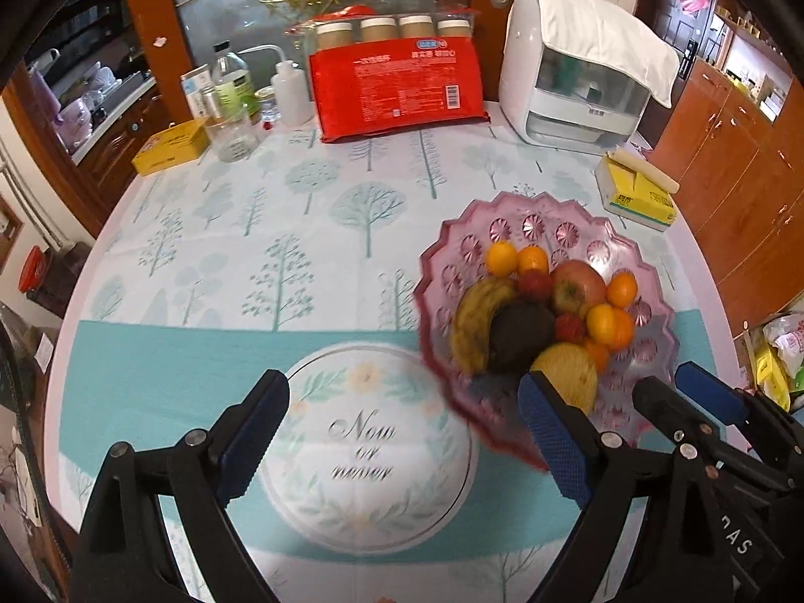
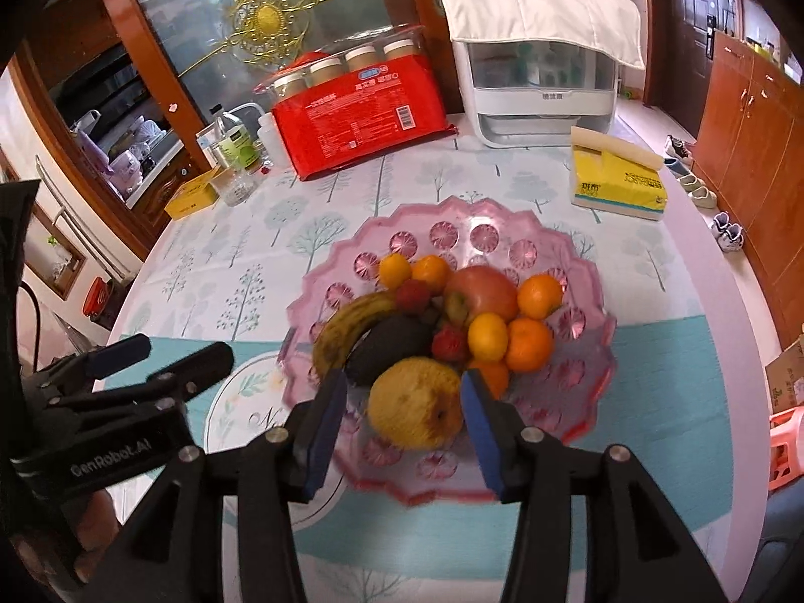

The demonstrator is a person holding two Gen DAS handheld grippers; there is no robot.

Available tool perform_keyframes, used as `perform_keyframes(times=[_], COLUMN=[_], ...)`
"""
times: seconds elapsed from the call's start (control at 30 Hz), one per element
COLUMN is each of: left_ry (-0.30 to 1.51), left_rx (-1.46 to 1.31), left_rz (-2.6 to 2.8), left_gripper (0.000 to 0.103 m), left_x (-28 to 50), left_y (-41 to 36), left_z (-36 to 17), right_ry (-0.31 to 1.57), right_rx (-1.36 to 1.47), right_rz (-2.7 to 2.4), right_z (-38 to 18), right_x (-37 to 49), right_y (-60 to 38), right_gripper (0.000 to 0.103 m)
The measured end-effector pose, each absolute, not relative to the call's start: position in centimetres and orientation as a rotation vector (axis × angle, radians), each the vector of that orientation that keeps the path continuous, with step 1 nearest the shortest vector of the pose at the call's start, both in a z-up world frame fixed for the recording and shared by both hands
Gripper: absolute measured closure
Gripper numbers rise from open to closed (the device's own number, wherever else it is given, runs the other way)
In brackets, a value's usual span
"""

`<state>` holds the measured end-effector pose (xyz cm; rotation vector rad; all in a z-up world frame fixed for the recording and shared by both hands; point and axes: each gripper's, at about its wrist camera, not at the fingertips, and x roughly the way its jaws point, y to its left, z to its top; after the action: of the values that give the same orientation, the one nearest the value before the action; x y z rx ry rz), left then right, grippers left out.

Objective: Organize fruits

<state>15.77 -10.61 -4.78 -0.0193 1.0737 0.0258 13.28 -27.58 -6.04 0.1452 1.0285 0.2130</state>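
Note:
A pink scalloped glass fruit plate (image 2: 452, 231) (image 1: 527, 216) holds a banana (image 2: 352, 326), a dark avocado (image 2: 387, 352), a red apple (image 2: 485, 289), several oranges (image 2: 527, 344), small red fruits (image 2: 448, 343) and a yellow pear (image 2: 414, 404). My right gripper (image 2: 404, 427) is open, its blue pads on either side of the pear, not touching it. My left gripper (image 1: 402, 432) is open and empty above the tablecloth, left of the plate. It shows in the right wrist view (image 2: 166, 357); the right gripper shows in the left wrist view (image 1: 688, 392).
A tree-patterned tablecloth (image 1: 251, 251) covers the round table. At the back stand a red package (image 1: 397, 90), a white appliance (image 1: 573, 80), bottles (image 1: 231, 85), a glass jar (image 1: 233, 138) and a yellow tin (image 1: 171, 145). A yellow tissue pack (image 2: 615, 181) lies at right.

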Motion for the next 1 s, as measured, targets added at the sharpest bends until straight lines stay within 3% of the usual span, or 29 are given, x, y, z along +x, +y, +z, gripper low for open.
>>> perform_keyframes(times=[0.27, 0.43, 1.0], left_ry=[1.01, 0.962, 0.94], left_rx=[-0.021, -0.029, 0.006], left_rz=[0.053, 0.079, 0.108], left_gripper=[0.01, 0.004, 0.004], left_x=[9.9, 7.0, 5.3], left_y=[-7.6, -6.2, -4.4], left_z=[-1.3, 0.8, 2.8], right_ry=[0.991, 0.942, 0.932], right_rx=[0.124, 0.135, 0.1], right_rz=[0.196, 0.171, 0.148], right_z=[-2.5, -0.1, 1.9], right_x=[8.2, 6.0, 3.7], right_y=[-25.5, -24.4, -20.7], right_gripper=[0.05, 0.037, 0.037])
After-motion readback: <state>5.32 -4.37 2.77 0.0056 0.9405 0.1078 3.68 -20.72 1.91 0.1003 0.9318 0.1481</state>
